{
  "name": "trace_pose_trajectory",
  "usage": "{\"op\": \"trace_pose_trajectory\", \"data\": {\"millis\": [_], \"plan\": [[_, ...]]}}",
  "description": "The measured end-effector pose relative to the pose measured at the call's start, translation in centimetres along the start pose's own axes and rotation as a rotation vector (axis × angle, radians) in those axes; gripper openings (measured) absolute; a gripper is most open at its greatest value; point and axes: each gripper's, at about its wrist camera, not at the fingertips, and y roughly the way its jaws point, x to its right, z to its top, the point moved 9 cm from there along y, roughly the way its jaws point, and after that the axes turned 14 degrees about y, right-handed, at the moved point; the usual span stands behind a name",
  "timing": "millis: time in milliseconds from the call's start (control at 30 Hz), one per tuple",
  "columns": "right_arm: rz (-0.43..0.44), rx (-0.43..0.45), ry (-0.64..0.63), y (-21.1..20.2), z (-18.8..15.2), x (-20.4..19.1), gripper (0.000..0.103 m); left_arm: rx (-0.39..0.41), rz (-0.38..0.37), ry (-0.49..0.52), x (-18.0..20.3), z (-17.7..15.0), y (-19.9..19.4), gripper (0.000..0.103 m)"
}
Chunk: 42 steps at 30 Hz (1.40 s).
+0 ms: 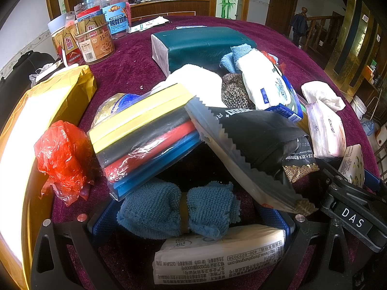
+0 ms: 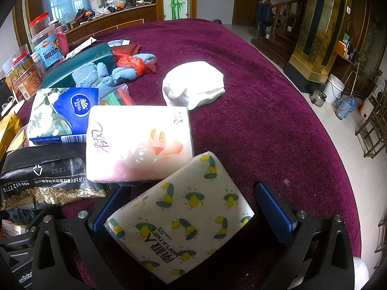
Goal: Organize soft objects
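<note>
Left gripper spread wide, blue pads either side of blue towel roll w/ yellow band round its middle; can't tell if pads touch it. White tissue pack lying just in front of the camera, under the roll. Bagged sponge stack (yellow, black, red, blue) leaning over roll from left; black zigzag-edged pouch leaning from right. Red plastic bag off to left on purple tablecloth; teal tissue box behind pile.

Right gripper also spread, lemon-print tissue pack lying tilted btwn fingers, left pad touching pack's edge, right pad apart from it. Pink-white tissue pack just beyond, touching lemon pack's far corner. Blue Vinda pack to its left; crumpled white cloth farther out, apart from the rest
</note>
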Motion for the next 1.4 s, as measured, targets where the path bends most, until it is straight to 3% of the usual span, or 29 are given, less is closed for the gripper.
{"op": "trace_pose_trajectory", "data": {"millis": [500,733,967,1167,1300,1400], "plan": [[-0.002,0.001,0.001,0.1,-0.1,0.1,0.103,-0.001,0.006,-0.009,-0.1,-0.1,0.0,0.103],[0.004,-0.003,0.0,0.2,-0.3,0.2,0.103,-0.009,-0.049,0.063,0.1,-0.5,-0.2,0.103],[0.02,-0.054,-0.046,-0.1,-0.5,-0.1,0.103,0.01,-0.04,0.071,0.3,-0.5,-0.5,0.103],[-0.004,-0.038,-0.038,-0.1,-0.8,-0.5,0.103,0.014,-0.048,0.071,0.5,-0.7,-0.7,0.102],[-0.003,-0.053,-0.044,-0.4,-1.1,0.0,0.103,0.063,-0.1,0.065,0.5,-0.7,-2.0,0.094],[-0.033,0.0,-0.034,-2.0,-1.1,1.0,0.103,0.141,-0.133,0.05,0.1,-0.3,-4.9,0.094]]}}
